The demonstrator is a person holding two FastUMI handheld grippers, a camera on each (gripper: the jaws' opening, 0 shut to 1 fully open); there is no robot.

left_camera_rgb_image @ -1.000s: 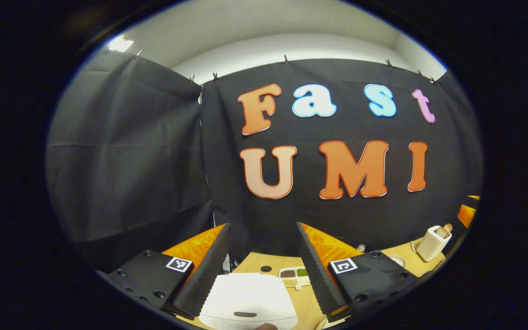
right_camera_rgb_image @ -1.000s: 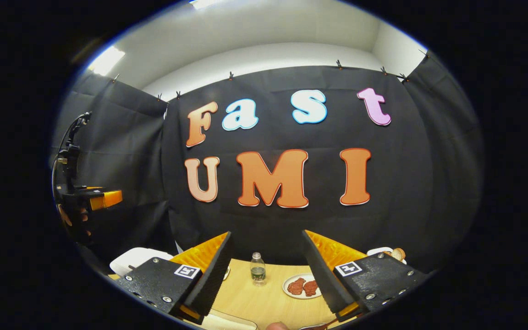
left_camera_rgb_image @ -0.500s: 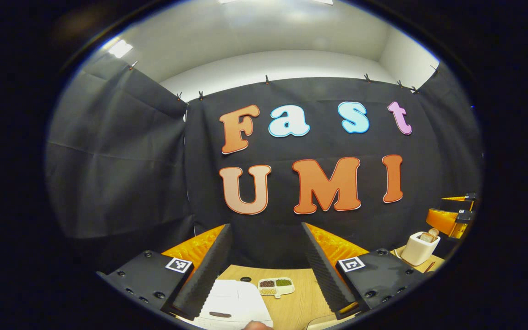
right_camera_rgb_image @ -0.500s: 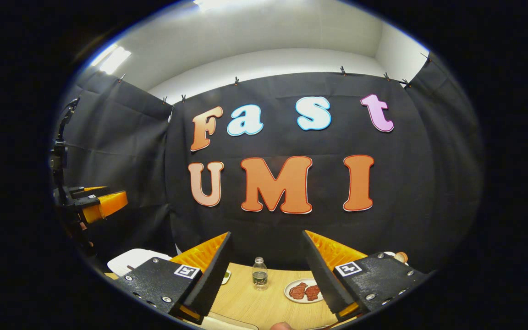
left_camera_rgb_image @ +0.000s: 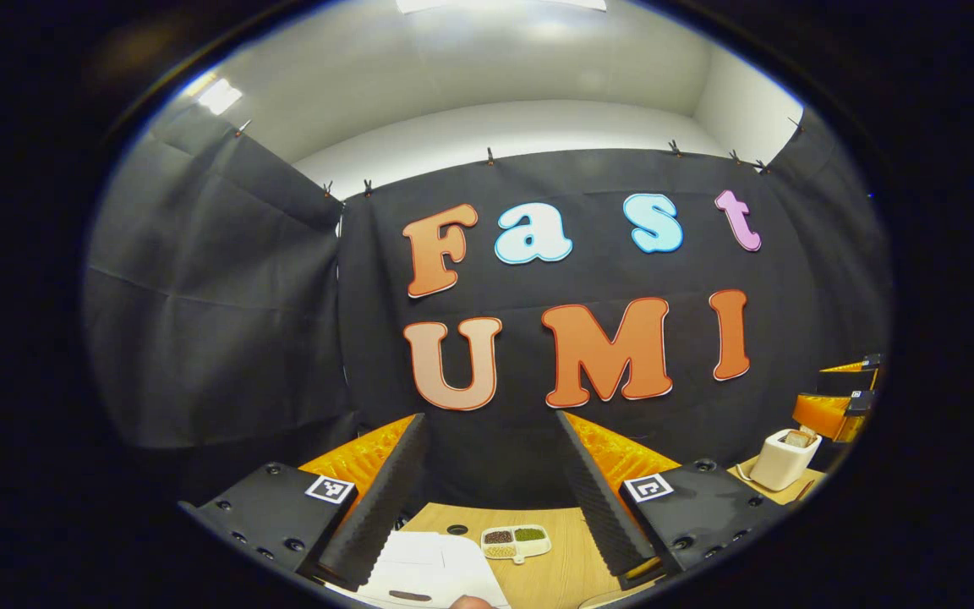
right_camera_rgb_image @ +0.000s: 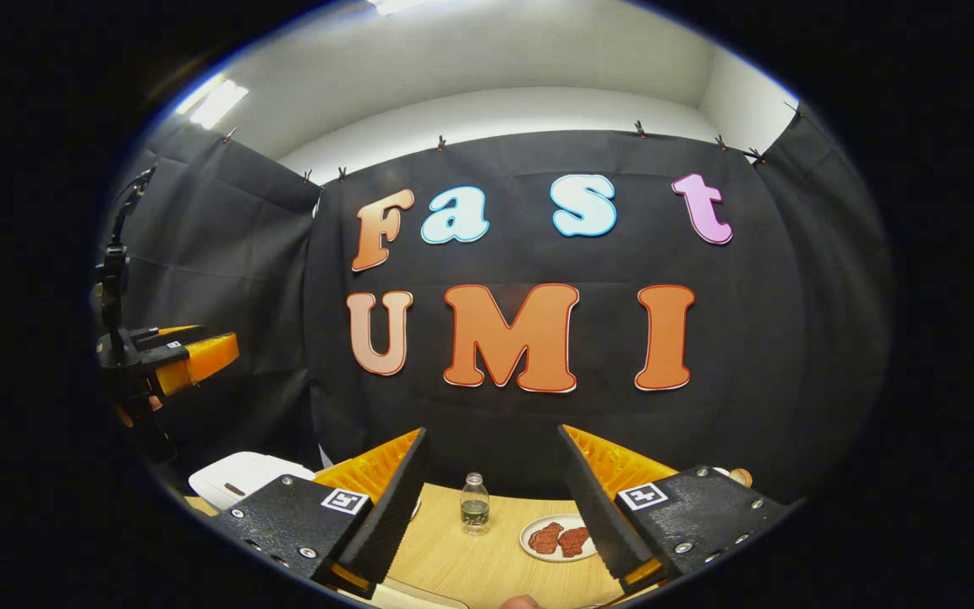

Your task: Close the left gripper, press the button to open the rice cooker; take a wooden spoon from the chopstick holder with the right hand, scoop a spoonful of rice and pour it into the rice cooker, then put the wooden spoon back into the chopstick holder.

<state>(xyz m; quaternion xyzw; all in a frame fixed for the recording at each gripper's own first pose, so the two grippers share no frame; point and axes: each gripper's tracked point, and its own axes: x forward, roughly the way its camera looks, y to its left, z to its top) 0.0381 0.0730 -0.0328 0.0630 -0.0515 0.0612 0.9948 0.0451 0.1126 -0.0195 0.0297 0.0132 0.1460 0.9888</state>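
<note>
Both hand-held grippers – left (left_camera_rgb_image: 487, 499), right (right_camera_rgb_image: 491, 507) – gape wide, holding nothing, raised above the surface (right_camera_rgb_image: 495, 558); rice cooker (left_camera_rgb_image: 432, 571) lies beneath the left one.

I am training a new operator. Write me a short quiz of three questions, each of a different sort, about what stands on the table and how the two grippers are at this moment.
1. True or false: the left gripper is already shut.
2. Multiple choice: in the right gripper view, what lies on the round white plate on the light wooden table? A) green beans B) reddish-brown pieces of food C) a wooden spoon
3. Fill in: in the left gripper view, the white rice cooker with its lid down sits just to the ____ of the small white divided dish of grains.

Key:
1. False; its fingers stand wide apart.
2. B
3. left
</note>
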